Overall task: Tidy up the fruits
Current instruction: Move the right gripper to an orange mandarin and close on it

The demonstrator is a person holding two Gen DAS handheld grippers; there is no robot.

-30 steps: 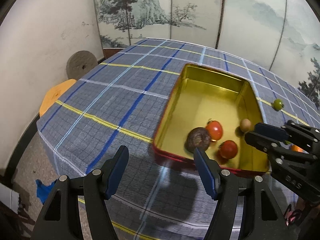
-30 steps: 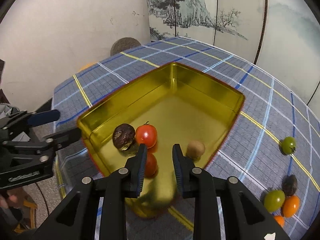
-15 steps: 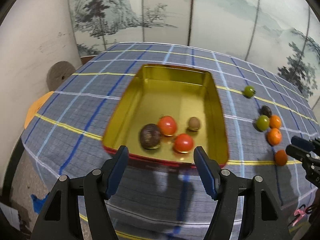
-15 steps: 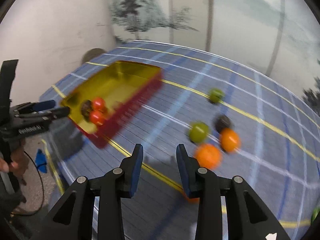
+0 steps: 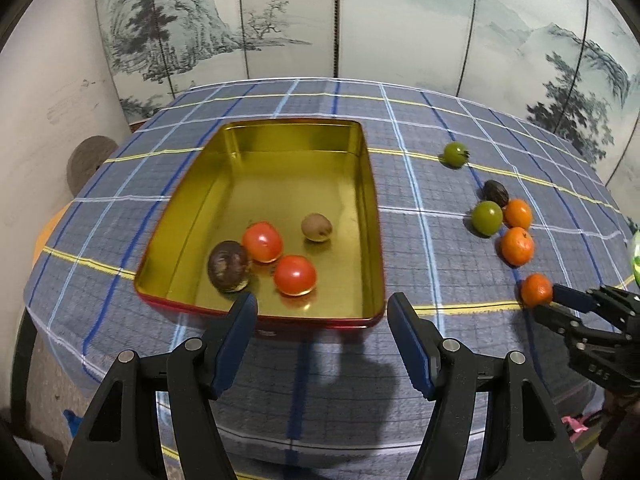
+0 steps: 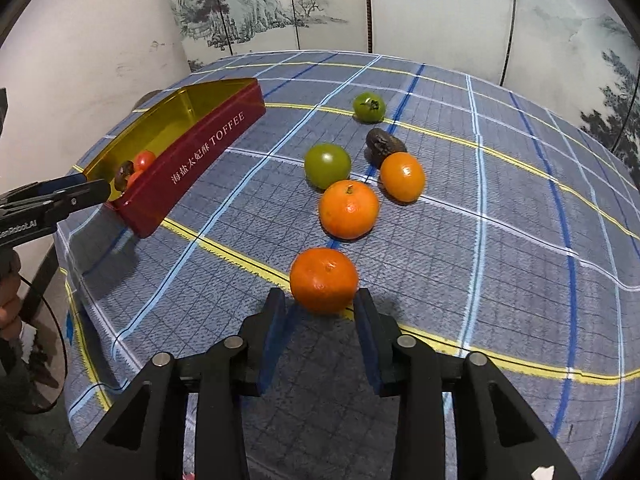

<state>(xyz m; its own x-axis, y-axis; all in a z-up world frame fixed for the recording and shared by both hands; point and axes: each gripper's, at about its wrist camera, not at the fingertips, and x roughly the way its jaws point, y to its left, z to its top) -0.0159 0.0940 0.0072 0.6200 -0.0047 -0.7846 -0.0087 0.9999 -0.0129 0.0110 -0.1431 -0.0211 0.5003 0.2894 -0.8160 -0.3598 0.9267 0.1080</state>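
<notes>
The right tongs [image 6: 320,310] are low over the checked cloth of the surface [image 6: 500,280], and their jaws have just been opening. They stand a little apart, with the nearest orange [image 6: 323,279] at their tips; the pads do not seem to press on it, and the fruit lies on the cloth. Behind it comes a second orange [image 6: 349,209], then a third orange [image 6: 402,176] just beside a green fruit [image 6: 327,165] and a dark wrinkled fruit [image 6: 383,143]. Another green fruit [image 6: 369,107] lies alone, further back.

The left tongs [image 5: 322,312] hang in front of the near edge of the tin box [image 5: 366,184], jaws well apart and with nothing between them. This box is gold inside and red outside, with the word TOFFEE on its long side. In its near end lie two red tomatoes, the front one [image 5: 295,275] and the back one [image 5: 262,241], a dark round fruit [image 5: 228,266] touching the back tomato, and a small brown fruit [image 5: 316,227] a little apart. Far behind the surface stands a folding screen [image 5: 360,20] painted with mountains and pines.
</notes>
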